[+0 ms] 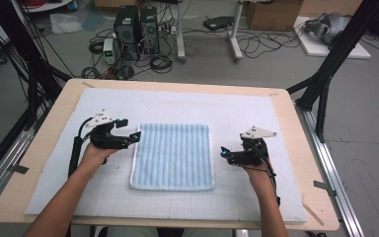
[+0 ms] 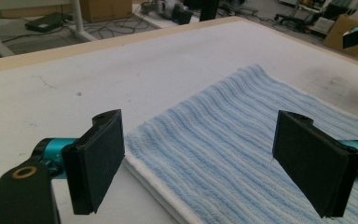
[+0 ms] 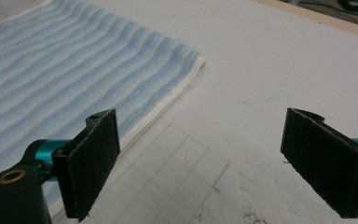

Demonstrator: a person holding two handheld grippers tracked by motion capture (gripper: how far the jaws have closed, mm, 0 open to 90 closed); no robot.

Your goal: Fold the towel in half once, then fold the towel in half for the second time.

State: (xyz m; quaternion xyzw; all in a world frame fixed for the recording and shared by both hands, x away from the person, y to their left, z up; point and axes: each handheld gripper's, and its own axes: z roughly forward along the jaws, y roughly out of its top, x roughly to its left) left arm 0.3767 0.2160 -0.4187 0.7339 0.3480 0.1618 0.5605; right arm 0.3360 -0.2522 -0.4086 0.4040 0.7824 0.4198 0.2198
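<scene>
**Both grippers open beside the folded towel**

The left gripper (image 1: 137,136) hovers at the towel's (image 1: 172,155) left edge, jaws spread wide with nothing pinched between them. The right gripper (image 1: 223,153) sits just off the towel's right edge, jaws likewise wide and empty. The towel lies flat between them on the white mat (image 1: 237,106).

Blue striped towel (image 1: 172,156) before me: folded to neat rectangle, white edging, lying flat at middle of white mat (image 1: 177,106), long side running away from me.
</scene>
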